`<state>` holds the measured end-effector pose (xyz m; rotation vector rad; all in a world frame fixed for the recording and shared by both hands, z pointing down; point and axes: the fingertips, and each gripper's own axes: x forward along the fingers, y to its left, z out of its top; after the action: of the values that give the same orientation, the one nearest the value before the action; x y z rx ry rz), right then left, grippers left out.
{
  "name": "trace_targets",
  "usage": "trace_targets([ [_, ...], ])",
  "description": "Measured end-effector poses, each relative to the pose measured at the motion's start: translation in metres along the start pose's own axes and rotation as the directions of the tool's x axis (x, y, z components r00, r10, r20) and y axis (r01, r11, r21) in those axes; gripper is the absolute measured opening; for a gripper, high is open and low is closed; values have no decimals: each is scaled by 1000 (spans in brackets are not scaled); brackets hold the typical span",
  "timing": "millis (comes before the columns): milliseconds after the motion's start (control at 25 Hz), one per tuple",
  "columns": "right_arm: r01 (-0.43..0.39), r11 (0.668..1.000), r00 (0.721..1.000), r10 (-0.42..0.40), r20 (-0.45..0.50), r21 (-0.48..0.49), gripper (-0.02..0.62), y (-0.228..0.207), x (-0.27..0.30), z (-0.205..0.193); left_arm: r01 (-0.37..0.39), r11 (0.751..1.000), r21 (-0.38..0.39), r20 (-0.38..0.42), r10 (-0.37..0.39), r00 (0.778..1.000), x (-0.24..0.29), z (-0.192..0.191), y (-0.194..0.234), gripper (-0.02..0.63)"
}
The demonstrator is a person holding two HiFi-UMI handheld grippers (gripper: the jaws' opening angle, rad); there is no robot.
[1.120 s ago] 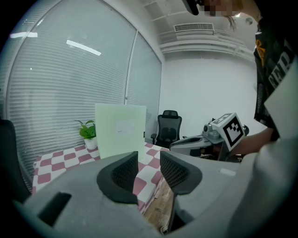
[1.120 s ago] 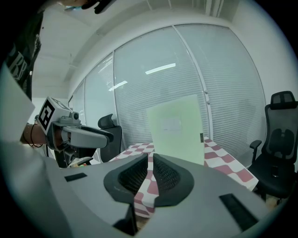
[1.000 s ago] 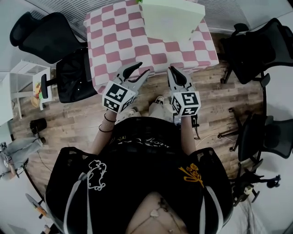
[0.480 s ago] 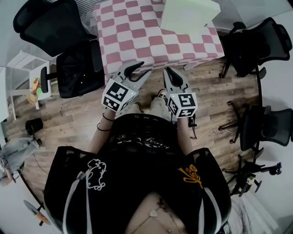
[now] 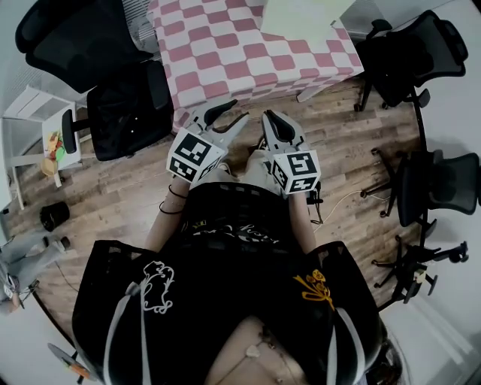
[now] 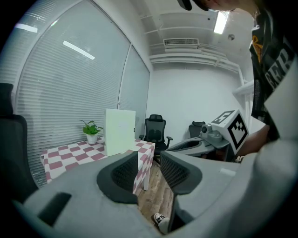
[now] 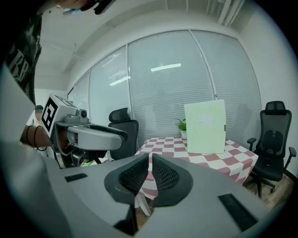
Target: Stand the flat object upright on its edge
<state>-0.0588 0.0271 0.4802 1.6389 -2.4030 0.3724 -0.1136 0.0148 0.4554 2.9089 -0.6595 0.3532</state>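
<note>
The flat object, a pale green board point(image 5: 299, 15), stands upright on the pink-checked table point(image 5: 225, 45); it also shows as a board point(image 6: 119, 131) and a board point(image 7: 205, 126) in the gripper views. Both grippers hang over the wooden floor, close to my body and well short of the table. My left gripper point(image 5: 229, 118) is open, a clear gap between its jaws point(image 6: 149, 165) and nothing in it. My right gripper point(image 5: 272, 122) is closing, its pads point(image 7: 139, 174) almost touching, with nothing between them.
Black office chairs stand around the table: one chair point(image 5: 83, 45) at the left, another chair point(image 5: 406, 53) at the right, a third chair point(image 5: 440, 188) further right. A small potted plant point(image 6: 91, 130) sits on the table by the board. A white shelf point(image 5: 37, 128) is at the far left.
The table and board have slid toward the top of the head view, farther from me. Both grippers stay in front of my body; the right jaws have drawn slightly closer.
</note>
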Motion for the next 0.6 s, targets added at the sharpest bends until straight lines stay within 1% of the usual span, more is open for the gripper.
trace_targets([
  [400,7,1000,1000,-7,2,-29,21,13,-11,4,3,1000,6,35,-3,999,-13,5,-7,156],
  [600,2,999,1000,-2,0,-37,21,18,-14,3,10,1000,15,37,-11,999,-15,6,-12,156],
])
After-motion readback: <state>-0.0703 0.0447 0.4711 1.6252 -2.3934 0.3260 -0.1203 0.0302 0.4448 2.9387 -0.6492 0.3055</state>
